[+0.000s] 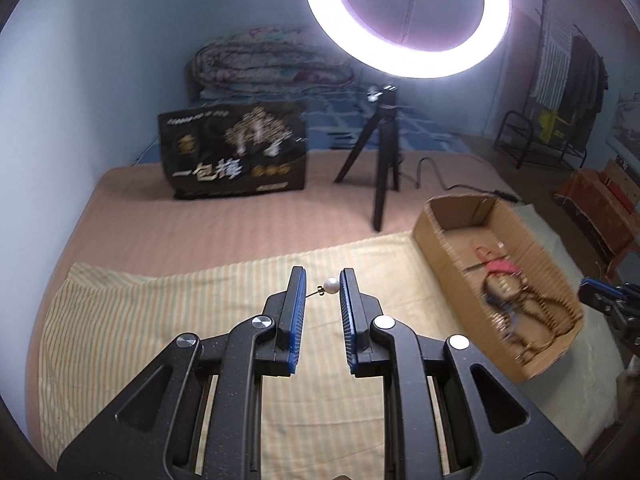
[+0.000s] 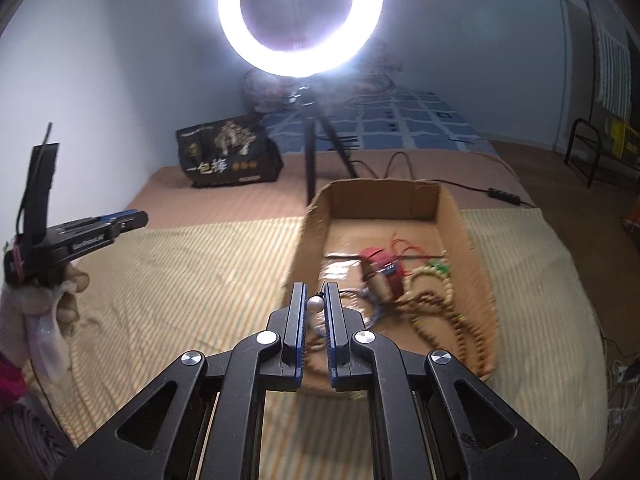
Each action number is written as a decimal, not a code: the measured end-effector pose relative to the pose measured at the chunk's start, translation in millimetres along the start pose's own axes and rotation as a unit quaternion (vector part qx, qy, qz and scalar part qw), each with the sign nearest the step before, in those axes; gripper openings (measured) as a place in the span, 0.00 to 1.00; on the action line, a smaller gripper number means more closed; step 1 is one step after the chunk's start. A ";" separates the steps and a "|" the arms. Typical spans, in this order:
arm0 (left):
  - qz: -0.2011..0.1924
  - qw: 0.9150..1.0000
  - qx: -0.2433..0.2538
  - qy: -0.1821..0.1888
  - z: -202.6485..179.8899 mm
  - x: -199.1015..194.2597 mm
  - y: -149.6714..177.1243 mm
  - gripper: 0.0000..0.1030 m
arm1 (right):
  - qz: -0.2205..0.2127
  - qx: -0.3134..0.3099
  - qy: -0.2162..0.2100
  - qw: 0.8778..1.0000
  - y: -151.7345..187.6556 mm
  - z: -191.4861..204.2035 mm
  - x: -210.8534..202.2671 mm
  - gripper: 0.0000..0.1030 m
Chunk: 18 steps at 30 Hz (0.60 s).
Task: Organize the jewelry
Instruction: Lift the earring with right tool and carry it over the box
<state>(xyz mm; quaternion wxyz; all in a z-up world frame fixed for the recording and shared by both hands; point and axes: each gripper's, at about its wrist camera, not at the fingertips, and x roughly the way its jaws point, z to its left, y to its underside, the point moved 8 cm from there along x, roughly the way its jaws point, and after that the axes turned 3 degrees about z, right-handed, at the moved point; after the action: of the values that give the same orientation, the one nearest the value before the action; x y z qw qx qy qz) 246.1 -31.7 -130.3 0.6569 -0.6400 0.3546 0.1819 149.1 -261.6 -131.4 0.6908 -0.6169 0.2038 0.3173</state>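
My left gripper (image 1: pixel 322 280) holds a white pearl earring (image 1: pixel 331 284) between its fingertips, its pin reaching to the left pad, above the striped yellow cloth (image 1: pixel 160 312). My right gripper (image 2: pixel 315 294) is shut on a second white pearl earring (image 2: pixel 314 304) over the near end of the cardboard box (image 2: pixel 456 216). The box holds a beaded necklace (image 2: pixel 440 300), a red band (image 2: pixel 384 264) and other jewelry. The box also shows in the left wrist view (image 1: pixel 440 240), at the right.
A ring light (image 1: pixel 408 20) on a black tripod (image 1: pixel 380 168) stands behind the cloth. A black printed bag (image 1: pixel 236 148) stands at the back left. A cable (image 2: pixel 460 188) runs behind the box. A clothes rack (image 1: pixel 560 80) stands at the far right.
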 end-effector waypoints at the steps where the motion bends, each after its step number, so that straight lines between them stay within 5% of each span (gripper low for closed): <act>1: -0.003 1.000 0.001 0.003 -8.0 -0.2 -3.6 0.15 | 0.001 0.000 0.000 1.000 -2.0 -3.6 -0.2 0.07; 18: 0.001 0.998 0.041 0.043 -116.1 33.7 -39.1 0.15 | 0.040 0.016 -0.016 0.999 -50.0 -58.2 33.2 0.07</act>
<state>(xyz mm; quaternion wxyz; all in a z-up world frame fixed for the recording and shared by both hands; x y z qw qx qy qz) 269.2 -156.0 -117.8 0.6665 -0.6195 0.3902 0.1403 213.8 -314.4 -126.6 0.6907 -0.5920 0.2223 0.3509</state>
